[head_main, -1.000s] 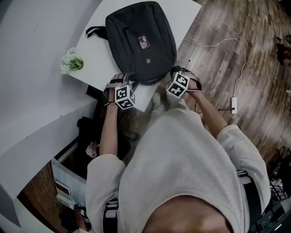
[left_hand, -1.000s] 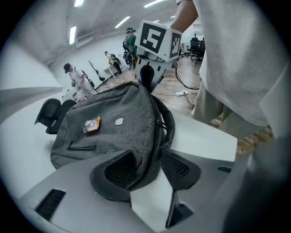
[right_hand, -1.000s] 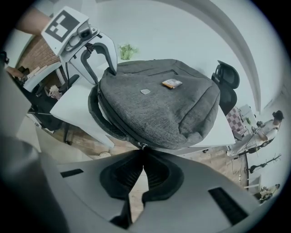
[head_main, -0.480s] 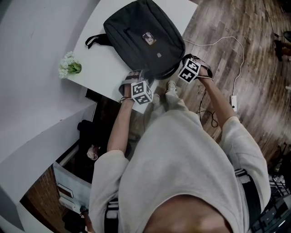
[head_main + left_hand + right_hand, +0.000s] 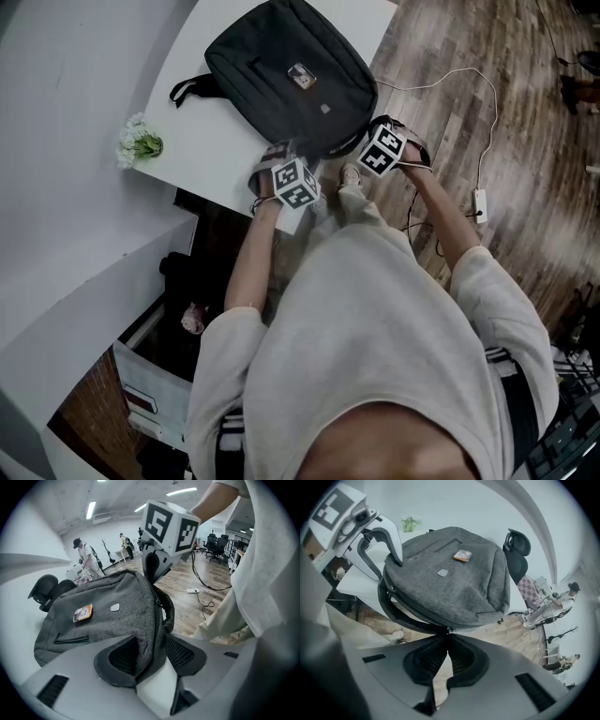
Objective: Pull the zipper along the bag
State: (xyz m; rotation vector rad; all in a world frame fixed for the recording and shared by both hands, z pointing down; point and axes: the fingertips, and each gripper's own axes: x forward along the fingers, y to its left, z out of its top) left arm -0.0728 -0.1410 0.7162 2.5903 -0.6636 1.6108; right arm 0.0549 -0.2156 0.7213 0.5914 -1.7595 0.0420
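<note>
A dark grey backpack (image 5: 291,75) lies flat on the white table (image 5: 211,141), its bottom end at the table's near corner. My left gripper (image 5: 279,157) is shut on the bag's fabric (image 5: 145,644) at that near end, with cloth pinched between the pads. My right gripper (image 5: 364,141) is at the bag's right side, over the table edge. In the right gripper view its jaws (image 5: 447,641) are shut on the small metal zipper pull (image 5: 448,631) on the bag's side seam (image 5: 417,616). The left gripper (image 5: 370,536) shows beyond the bag there.
A small potted plant (image 5: 139,142) stands at the table's left edge. A white cable and power strip (image 5: 478,202) lie on the wooden floor at the right. An office chair (image 5: 515,550) stands behind the table. People (image 5: 86,557) stand far off in the room.
Both grippers have moved to the right and farther away along the table's corner. The backpack has shifted and turned a little with them. Both grips look unchanged.
</note>
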